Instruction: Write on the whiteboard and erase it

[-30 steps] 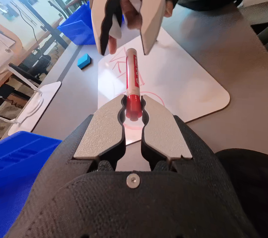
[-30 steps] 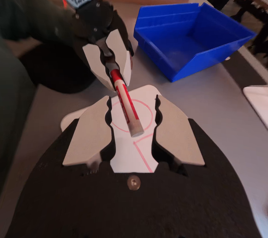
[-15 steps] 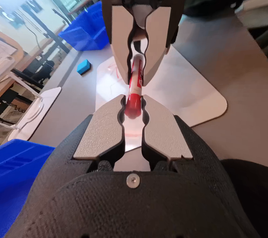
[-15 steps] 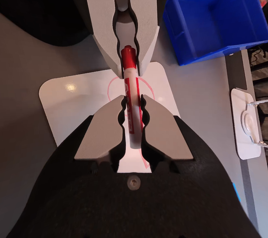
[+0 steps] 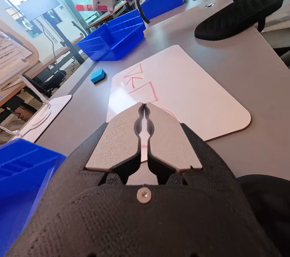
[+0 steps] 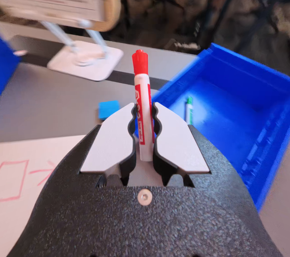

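Observation:
The whiteboard (image 5: 196,92) lies on the grey table with red shapes drawn on it; it also shows in the right wrist view (image 6: 31,155). My left gripper (image 5: 145,105) is shut and empty, low over the board's near edge. My right gripper (image 6: 143,105) is shut on the capped red marker (image 6: 142,92), cap pointing away. In the left wrist view that gripper (image 5: 100,1) holds the marker (image 5: 87,7) high above the far blue bin. The blue eraser (image 5: 98,75) lies on the table left of the board; it also shows in the right wrist view (image 6: 107,109).
A blue bin (image 5: 113,44) stands beyond the board; in the right wrist view it (image 6: 235,108) holds a green marker (image 6: 189,110). Another blue bin (image 5: 23,178) is at my near left. A document stand's white base (image 5: 45,113) sits at left. A black pad (image 5: 238,17) lies far right. Tip to tip, the grippers are about 45 cm apart.
My left gripper let go of the marker's cap end and shut empty. My right gripper took the marker and carried it up and away toward the far blue bin.

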`<state>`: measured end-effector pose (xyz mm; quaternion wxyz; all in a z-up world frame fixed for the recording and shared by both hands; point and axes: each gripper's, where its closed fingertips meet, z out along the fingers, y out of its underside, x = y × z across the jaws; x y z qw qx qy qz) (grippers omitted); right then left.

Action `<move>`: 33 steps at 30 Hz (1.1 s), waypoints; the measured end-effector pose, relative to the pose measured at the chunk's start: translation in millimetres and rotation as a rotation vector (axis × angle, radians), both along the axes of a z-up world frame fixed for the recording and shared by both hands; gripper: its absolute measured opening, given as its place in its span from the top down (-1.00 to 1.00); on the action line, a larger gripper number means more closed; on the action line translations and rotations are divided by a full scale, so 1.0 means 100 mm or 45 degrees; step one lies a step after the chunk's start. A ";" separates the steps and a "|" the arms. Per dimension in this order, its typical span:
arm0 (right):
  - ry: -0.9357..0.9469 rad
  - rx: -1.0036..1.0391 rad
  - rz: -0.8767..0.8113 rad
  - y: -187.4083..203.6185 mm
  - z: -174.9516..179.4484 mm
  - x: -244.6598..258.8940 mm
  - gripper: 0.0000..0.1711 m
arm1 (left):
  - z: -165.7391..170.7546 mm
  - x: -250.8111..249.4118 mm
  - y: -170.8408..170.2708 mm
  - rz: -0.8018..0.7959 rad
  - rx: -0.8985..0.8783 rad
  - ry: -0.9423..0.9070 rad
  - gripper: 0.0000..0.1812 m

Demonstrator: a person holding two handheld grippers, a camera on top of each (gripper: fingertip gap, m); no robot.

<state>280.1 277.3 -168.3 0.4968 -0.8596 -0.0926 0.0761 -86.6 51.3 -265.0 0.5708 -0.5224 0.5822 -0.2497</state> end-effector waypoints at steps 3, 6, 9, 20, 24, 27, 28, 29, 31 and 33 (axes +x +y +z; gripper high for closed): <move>0.036 -0.219 -0.235 0.28 -0.42 0.65 0.78 | -0.02 0.00 -0.01 0.003 0.025 0.026 1.00; -0.059 -0.434 -0.354 0.44 -0.90 0.98 0.77 | -0.04 0.00 0.00 0.013 0.027 0.033 1.00; -0.156 -0.598 -0.383 0.53 -1.25 1.13 0.77 | -0.06 0.01 -0.01 0.005 0.008 0.044 1.00; -0.186 -0.436 -0.158 0.77 -1.07 0.89 0.36 | -0.08 0.00 -0.03 -0.037 -0.058 0.018 1.00; -0.256 -0.060 0.120 0.51 -0.31 0.22 0.37 | -0.08 -0.02 0.00 -0.021 -0.064 0.015 1.00; -0.346 0.060 0.323 0.06 -0.11 -0.32 0.40 | -0.07 -0.02 0.02 -0.011 -0.074 0.007 1.00; -0.370 0.086 0.377 -0.07 -0.10 -0.49 0.42 | -0.07 -0.02 0.03 -0.007 -0.079 0.002 1.00; -0.379 0.097 0.431 -0.19 -0.13 -0.64 0.45 | -0.06 -0.02 0.03 -0.004 -0.086 -0.002 1.00; -0.353 0.043 0.512 -0.36 -0.29 -0.93 0.45 | -0.06 -0.01 0.05 0.007 -0.090 -0.005 1.00; -0.307 -0.072 0.549 -0.40 -0.54 -1.17 0.37 | -0.06 0.00 0.07 0.019 -0.093 -0.004 1.00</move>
